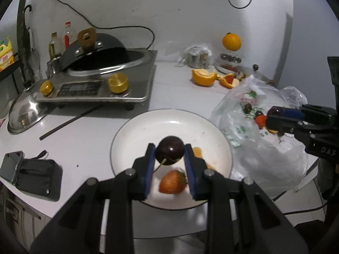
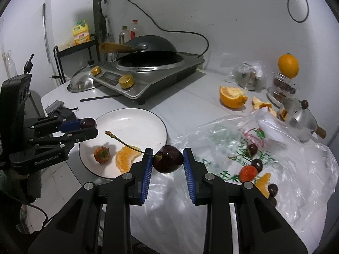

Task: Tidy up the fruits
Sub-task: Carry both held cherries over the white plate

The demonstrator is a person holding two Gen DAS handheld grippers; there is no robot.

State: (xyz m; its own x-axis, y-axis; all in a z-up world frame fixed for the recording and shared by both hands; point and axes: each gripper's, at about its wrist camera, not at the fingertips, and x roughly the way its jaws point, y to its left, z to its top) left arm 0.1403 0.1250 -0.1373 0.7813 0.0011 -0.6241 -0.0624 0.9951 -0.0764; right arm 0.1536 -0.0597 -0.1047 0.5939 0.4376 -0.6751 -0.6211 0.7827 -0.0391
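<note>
So both grippers are carrying fruit at once. The left gripper [image 1: 169, 154] has its blue pads pressed on a dark cherry [image 1: 170, 152], held above the white plate [image 1: 135, 131]; the right wrist view shows that same left gripper [image 2: 90, 127] out over the plate's near-left edge with the cherry at its tip. The right gripper [image 2: 167, 158] is clamped on a second cherry [image 2: 168, 158], whose long stem [image 2: 125, 141] sticks up and to the left. That one hangs over the edge of the plastic bag [image 2: 286, 169], just beside the plate's rim, not yet over the plate.

On the plate so far lie a strawberry [image 2: 102, 154] and an orange segment [image 2: 126, 158], close together toward its near side. Most of the plate is bare.

As far as I can judge, the sorting is at an early to middle stage: two pieces delivered, two cherries on their way. Left on the bag are at least another strawberry [image 2: 248, 173], a further orange piece [image 2: 263, 183] and several loose cherries [image 2: 253, 149] scattered near them. A half-peeled orange [image 2: 232, 96] sits farther back on the table, and a whole orange [image 2: 288, 66] rests on top of a clear container by the wall; whether those belong to the job I cannot tell
</note>
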